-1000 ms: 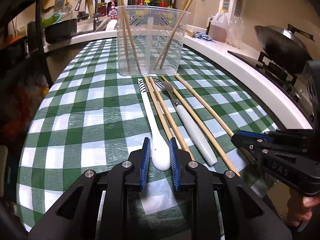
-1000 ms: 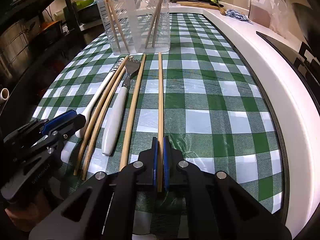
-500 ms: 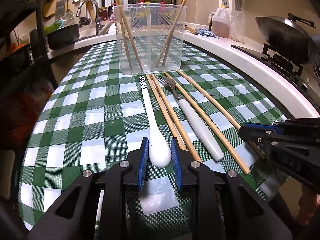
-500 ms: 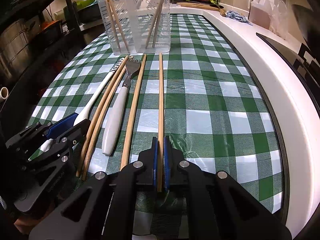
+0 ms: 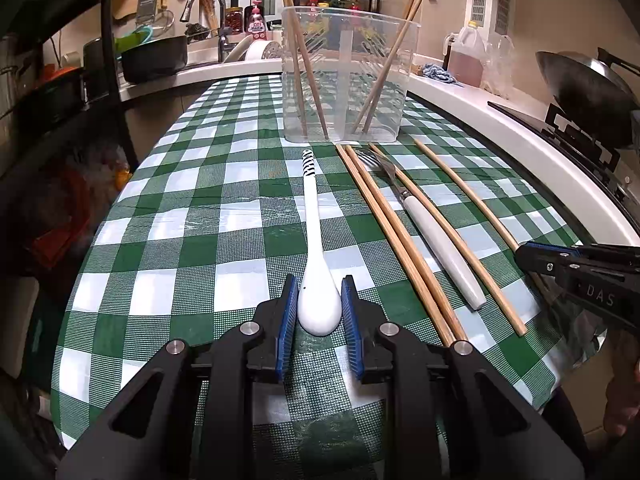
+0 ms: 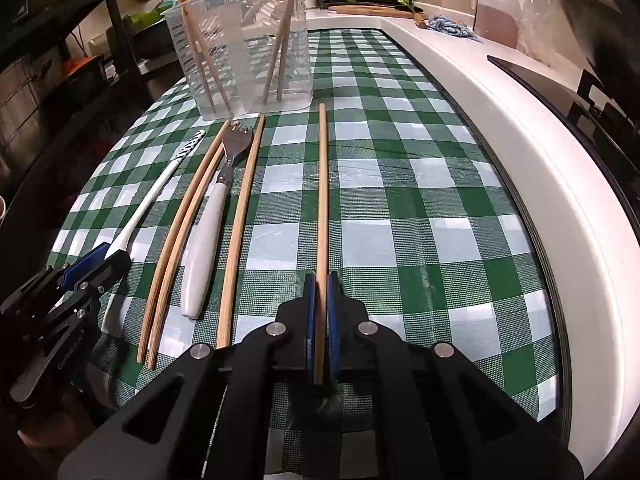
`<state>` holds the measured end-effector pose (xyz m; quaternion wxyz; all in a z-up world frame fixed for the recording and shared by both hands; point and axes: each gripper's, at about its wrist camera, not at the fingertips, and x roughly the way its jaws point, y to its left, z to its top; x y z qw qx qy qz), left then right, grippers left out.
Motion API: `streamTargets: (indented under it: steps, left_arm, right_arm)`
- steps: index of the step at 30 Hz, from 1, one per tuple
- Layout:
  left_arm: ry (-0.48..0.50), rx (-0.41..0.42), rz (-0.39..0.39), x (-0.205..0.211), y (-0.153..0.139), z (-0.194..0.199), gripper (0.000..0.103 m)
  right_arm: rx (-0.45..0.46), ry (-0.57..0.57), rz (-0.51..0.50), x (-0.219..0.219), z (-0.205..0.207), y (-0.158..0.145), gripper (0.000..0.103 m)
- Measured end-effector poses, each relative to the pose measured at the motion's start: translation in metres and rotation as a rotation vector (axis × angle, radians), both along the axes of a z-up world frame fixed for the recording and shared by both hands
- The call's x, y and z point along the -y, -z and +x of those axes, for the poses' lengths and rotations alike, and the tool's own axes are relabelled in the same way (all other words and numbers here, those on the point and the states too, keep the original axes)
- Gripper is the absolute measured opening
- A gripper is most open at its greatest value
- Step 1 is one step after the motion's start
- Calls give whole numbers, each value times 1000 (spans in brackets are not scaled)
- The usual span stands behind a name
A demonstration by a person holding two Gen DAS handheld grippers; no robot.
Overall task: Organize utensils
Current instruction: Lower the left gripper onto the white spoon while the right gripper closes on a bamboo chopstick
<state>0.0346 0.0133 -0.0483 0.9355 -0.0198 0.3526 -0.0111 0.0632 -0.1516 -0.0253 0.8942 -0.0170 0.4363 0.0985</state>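
A white spoon [image 5: 316, 240] with a striped handle tip lies on the green checked tablecloth [image 5: 200, 240]. My left gripper [image 5: 319, 292] has its pads against both sides of the spoon's bowl. My right gripper [image 6: 321, 292] is shut on a wooden chopstick [image 6: 322, 184] that lies on the cloth. Between them lie a pair of chopsticks [image 5: 392, 232], a white-handled fork [image 5: 432, 232] and another chopstick [image 5: 452, 236]. A clear plastic holder [image 5: 346, 76] with several chopsticks stands at the far end of the cloth; it also shows in the right wrist view [image 6: 244, 48].
A white counter edge [image 6: 540, 168] runs along the right with a stove and wok [image 5: 584, 92] beyond. A sink and faucet [image 5: 204, 8], pots and a dark shelf rack [image 5: 52, 80] are at the left and back. An oil jug [image 5: 466, 60] stands behind.
My left gripper has moved forward around the spoon's bowl and closed onto it. My right gripper stays shut on the chopstick, which has not moved.
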Motion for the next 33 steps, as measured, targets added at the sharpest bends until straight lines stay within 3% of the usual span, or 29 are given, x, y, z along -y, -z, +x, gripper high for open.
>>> streamTargets:
  steps: [12, 33]
  left_arm:
    - [-29, 43, 4, 3, 3, -2, 23]
    - [-37, 48, 19, 4, 2, 0, 22]
  right_arm:
    - [25, -1, -11, -3, -1, 1, 9]
    - [38, -7, -28, -5, -3, 1, 6]
